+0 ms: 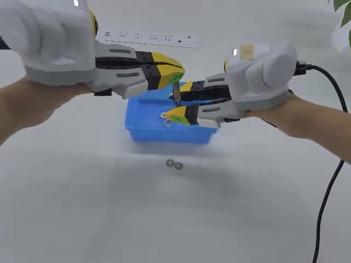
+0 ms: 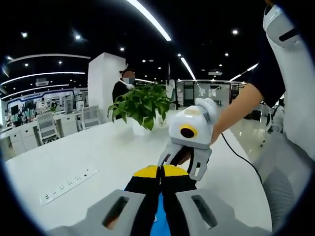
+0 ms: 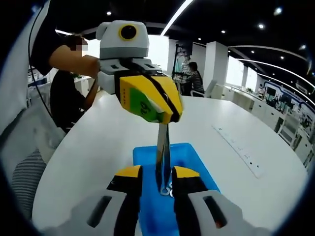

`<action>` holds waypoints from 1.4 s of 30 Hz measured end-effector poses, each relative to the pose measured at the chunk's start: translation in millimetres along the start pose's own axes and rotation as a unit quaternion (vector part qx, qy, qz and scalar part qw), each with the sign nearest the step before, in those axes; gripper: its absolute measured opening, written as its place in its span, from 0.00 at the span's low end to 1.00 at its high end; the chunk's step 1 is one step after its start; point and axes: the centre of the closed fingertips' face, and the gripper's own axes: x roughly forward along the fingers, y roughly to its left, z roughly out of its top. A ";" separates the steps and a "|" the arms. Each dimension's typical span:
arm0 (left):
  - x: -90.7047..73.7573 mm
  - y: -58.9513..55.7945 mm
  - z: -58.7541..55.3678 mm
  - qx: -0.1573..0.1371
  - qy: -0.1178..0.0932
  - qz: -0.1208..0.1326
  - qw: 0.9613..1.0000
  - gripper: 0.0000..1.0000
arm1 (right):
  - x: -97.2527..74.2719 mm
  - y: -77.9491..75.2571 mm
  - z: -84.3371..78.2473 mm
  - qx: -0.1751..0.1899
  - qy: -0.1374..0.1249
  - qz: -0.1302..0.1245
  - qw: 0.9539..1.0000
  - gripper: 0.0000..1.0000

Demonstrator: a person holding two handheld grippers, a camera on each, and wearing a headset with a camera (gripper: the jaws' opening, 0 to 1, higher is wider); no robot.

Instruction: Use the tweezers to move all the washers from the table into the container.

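Observation:
My left gripper (image 1: 178, 70) is shut on the top of metal tweezers (image 1: 176, 93), which hang down over the blue container (image 1: 164, 134). My right gripper (image 1: 178, 101) reaches in from the right, open, one jaw on each side of the tweezers without touching them. In the right gripper view the tweezers (image 3: 163, 152) run down from the left gripper (image 3: 170, 110) between my right gripper's (image 3: 157, 172) jaws to a washer (image 3: 165, 189) on the container (image 3: 192, 157) floor. Two washers (image 1: 165, 119) lie inside. Two more washers (image 1: 174, 164) lie on the table in front.
A white power strip (image 1: 151, 38) lies at the table's back. A black cable (image 1: 329, 186) trails from the right gripper across the table's right side. A potted plant (image 2: 140, 105) stands at the far end of the table.

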 end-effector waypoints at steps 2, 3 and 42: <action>-2.4 -0.5 -3.8 0.014 0.014 -0.003 1.000 0.04 | -2.3 0.7 -0.1 0.000 0.003 -0.004 1.000 0.28; -3.6 -0.7 -5.0 0.019 0.018 -0.002 1.000 0.04 | -3.2 0.6 -0.4 0.002 0.004 -0.006 1.000 0.30; -35.6 -87.1 -2.7 0.018 -0.003 0.035 0.999 0.04 | -122.2 89.6 -67.1 0.073 0.053 -0.157 0.984 1.00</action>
